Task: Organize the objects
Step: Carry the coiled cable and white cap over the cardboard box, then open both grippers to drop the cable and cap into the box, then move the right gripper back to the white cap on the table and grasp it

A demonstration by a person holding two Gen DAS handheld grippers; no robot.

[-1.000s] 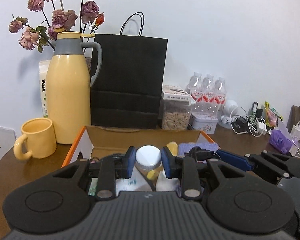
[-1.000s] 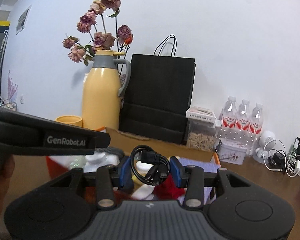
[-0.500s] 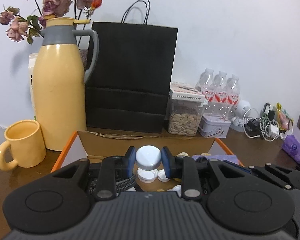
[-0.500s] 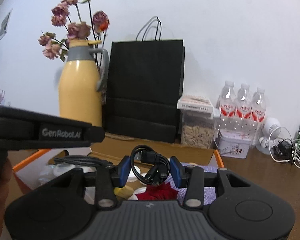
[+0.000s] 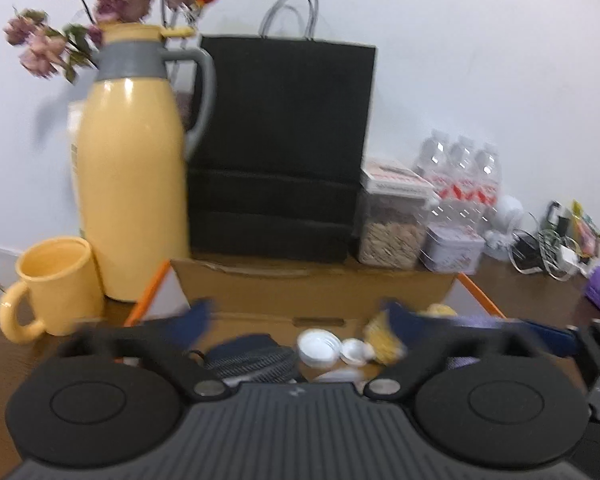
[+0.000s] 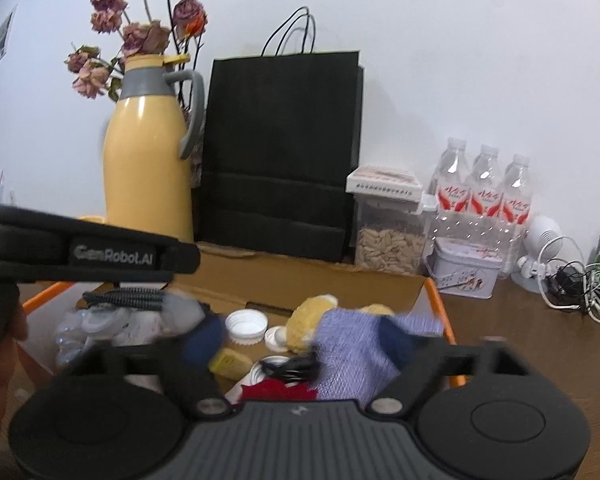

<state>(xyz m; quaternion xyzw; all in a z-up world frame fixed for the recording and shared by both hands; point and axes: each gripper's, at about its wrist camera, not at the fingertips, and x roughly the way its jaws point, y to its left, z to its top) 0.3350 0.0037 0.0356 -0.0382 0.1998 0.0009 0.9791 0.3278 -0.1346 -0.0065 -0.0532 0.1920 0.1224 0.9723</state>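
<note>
A lived-in home: thermos and mug (both yellow), dried roses, water bottles, tangled chargers on a wooden table.

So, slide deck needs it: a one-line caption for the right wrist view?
Right hand-held gripper open above a cardboard box of bottle caps, coiled cable and knitted cloth.

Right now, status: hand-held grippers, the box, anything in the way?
Left hand-held gripper open, empty. Right hand-held gripper open, empty. Both over the cardboard box; black cable lies inside among white caps. Nothing blocking.
</note>
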